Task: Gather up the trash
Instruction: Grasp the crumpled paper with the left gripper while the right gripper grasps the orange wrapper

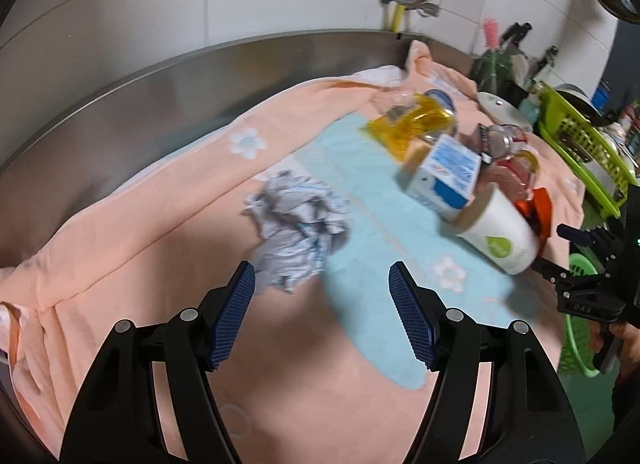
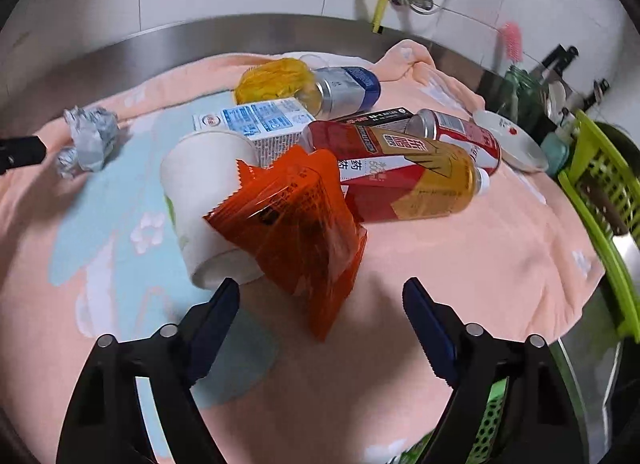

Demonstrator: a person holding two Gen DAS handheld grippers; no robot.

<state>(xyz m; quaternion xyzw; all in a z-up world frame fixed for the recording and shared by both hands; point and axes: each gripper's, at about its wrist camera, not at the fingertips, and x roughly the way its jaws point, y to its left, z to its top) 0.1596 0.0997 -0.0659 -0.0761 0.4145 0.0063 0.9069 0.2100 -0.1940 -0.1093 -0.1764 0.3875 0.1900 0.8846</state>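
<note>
Lying on the towel [image 2: 460, 248], the trash sits heaped: orange wrapper [image 2: 292, 219] against the cup [image 2: 204, 199], carton [image 2: 256, 123] and bottles behind it, paper wad [image 1: 296, 223] left of it. Left tool [image 1: 322, 312] and right tool [image 2: 320, 320] are both spread, holding nothing.

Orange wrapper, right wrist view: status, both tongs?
Both tongs open, empty. Right tongs hover just short of orange wrapper, which leans on paper cup. Left tongs near crumpled paper.
</note>
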